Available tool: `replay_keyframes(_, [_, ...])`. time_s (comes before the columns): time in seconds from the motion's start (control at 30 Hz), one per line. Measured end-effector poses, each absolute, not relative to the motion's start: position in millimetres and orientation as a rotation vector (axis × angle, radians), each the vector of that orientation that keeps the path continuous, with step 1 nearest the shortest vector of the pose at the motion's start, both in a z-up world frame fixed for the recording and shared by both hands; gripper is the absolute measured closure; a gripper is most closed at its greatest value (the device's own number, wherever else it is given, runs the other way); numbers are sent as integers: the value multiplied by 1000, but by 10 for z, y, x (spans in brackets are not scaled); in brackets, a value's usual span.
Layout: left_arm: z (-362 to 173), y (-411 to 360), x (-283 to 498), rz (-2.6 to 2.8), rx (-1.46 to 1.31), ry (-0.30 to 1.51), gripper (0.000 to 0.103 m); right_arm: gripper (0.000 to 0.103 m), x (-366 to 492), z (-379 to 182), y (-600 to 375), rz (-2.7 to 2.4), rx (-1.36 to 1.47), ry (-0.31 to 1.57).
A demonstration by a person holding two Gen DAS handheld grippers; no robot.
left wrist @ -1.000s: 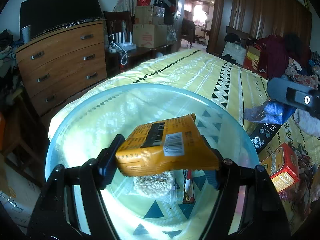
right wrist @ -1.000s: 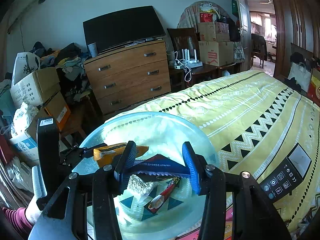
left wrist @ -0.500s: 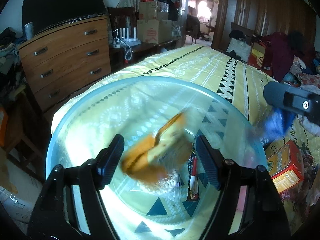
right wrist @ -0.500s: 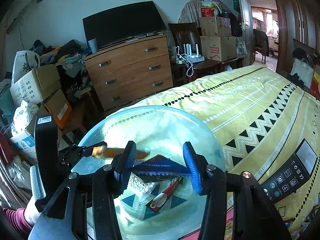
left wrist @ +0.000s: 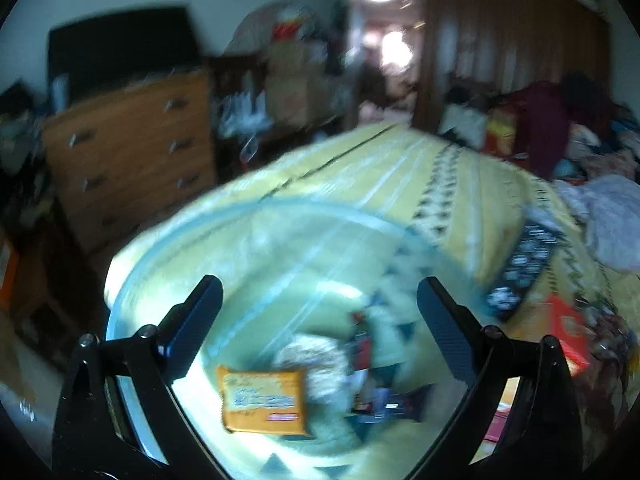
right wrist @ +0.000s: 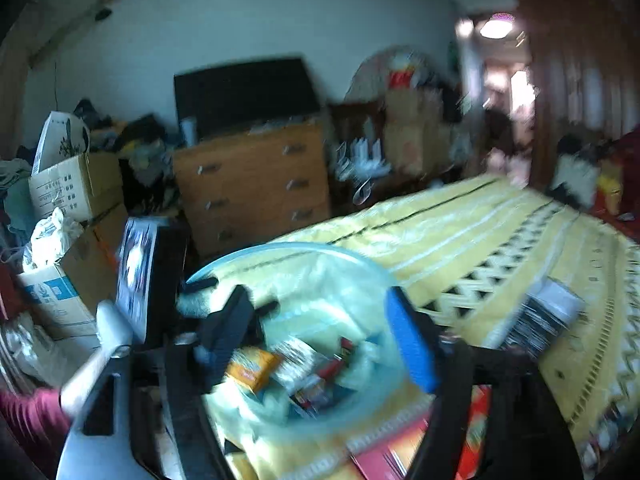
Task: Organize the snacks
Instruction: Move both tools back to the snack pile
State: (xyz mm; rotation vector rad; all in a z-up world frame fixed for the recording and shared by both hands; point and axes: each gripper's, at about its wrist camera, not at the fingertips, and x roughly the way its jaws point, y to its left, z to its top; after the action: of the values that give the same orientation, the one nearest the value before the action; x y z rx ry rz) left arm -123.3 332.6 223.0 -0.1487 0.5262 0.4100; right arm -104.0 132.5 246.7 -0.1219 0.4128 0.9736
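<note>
Left gripper (left wrist: 318,308) & right gripper (right wrist: 320,334) are both hanging w/ jaws apart, gripping nothing. Orange snack pack (left wrist: 264,404) is lying inside clear bowl (left wrist: 248,220) w/ other snacks.

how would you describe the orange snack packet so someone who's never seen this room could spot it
Find the bed with the yellow patterned cover; a clear round bowl sits at its near end. Among the snacks in the bowl, the orange packet lies flat on the left. It is the only plain orange rectangle there; its neighbours are a pale bag and a red wrapper.
</note>
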Motion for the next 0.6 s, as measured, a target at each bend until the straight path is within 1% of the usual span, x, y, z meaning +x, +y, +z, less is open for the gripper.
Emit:
replay_keyframes(0.03, [2306, 3177, -1279, 361, -126, 501, 5, 8, -1154, 2367, 1062, 935, -101, 410])
replay_keyframes(0.13, [2538, 2434, -1440, 132, -47, 435, 5, 8, -1379, 1878, 354, 803, -123, 509])
replay_keyframes(0.23, [2492, 1742, -1460, -149, -48, 479, 5, 9, -1445, 1232, -354, 658, -123, 739])
replay_keyframes(0.33, [2092, 1036, -1320, -328, 7, 593, 5, 10, -1594, 794, -1093, 508, -58, 897])
replay_keyframes(0.4, [1670, 749, -1049, -374, 1, 716, 10, 10, -1675, 690, -1396, 444, -40, 923])
replay_keyframes(0.43, [1431, 654, -875, -388, -6, 777, 21, 10, -1692, 656, -1541, 420, -14, 932])
replay_keyframes(0.47, [1183, 585, -681, -367, -5, 839, 29, 10, -1709, 618, -1669, 406, 17, 940])
replay_keyframes(0.6, [466, 565, -149, -282, -110, 997, 31, 10, -1723, 605, -2059, 356, 81, 931])
